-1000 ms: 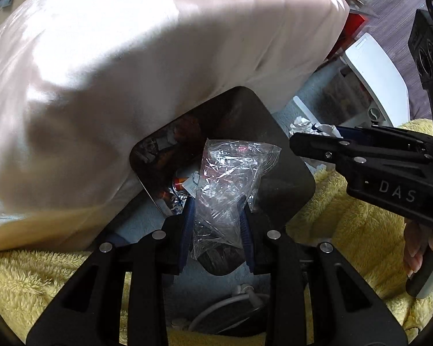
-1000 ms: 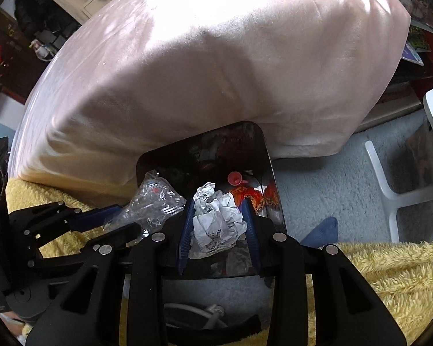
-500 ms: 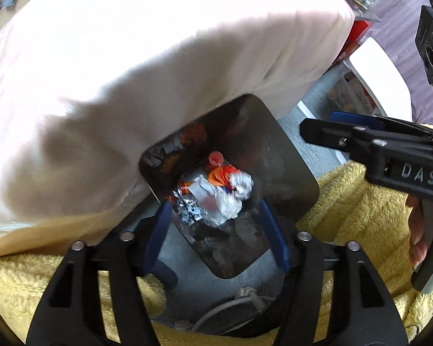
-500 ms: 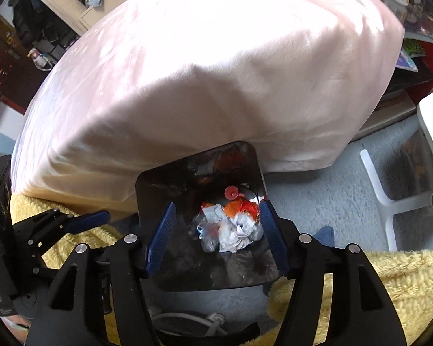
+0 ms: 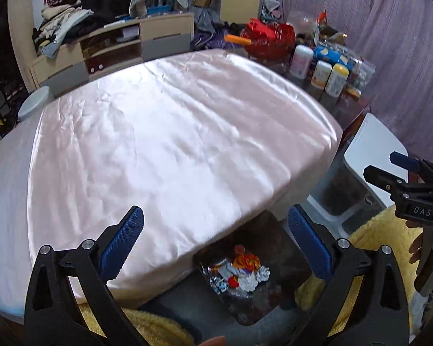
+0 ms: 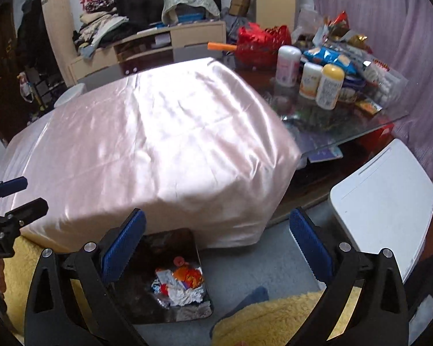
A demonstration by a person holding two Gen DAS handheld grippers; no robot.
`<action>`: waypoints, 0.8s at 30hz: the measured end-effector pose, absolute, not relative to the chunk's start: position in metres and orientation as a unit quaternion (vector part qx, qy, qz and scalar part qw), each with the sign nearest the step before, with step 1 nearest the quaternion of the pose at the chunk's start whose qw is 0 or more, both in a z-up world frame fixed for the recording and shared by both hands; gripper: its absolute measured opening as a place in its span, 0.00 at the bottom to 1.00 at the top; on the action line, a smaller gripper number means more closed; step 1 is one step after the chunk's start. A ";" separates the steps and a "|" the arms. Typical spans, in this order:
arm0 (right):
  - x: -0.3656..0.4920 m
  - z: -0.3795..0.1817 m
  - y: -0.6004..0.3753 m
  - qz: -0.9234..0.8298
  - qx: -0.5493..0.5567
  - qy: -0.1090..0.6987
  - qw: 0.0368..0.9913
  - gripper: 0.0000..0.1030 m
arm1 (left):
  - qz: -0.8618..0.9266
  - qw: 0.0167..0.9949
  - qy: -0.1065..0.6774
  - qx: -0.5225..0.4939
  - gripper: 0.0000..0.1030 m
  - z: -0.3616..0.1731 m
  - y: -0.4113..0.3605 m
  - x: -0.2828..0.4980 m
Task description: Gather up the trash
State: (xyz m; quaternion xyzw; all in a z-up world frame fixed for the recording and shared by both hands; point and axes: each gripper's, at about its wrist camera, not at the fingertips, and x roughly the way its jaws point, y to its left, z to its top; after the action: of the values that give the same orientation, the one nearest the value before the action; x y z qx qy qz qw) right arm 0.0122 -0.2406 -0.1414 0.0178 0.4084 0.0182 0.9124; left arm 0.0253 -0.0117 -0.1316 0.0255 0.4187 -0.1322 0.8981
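Both jaws are opening and nothing is held between them. The left gripper and right gripper are positioned above the bin. The trash is located inside it, below both tools, about equally near.
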 end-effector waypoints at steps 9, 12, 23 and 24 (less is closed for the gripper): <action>0.005 -0.070 -0.260 -0.045 0.006 0.281 0.959 0.97 | -0.129 0.937 0.324 0.016 0.92 -0.074 -0.020 0.035; 0.002 -0.056 -0.259 -0.052 0.008 0.261 0.964 0.97 | -0.126 0.946 0.298 0.020 0.92 -0.062 -0.021 0.036; -0.004 -0.039 -0.253 -0.073 0.019 0.237 0.969 0.97 | -0.126 0.962 0.243 0.028 0.92 -0.036 -0.027 0.031; -0.005 -0.038 -0.252 -0.074 0.020 0.237 0.968 0.97 | -0.126 0.962 0.240 0.027 0.92 -0.035 -0.026 0.029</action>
State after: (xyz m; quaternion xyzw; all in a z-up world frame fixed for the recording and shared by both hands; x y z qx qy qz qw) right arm -0.0049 -0.2518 -0.0381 0.0196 0.2370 -0.0739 0.9685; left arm 0.0293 -0.0263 -0.0346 0.0274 0.2403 -0.1263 0.9620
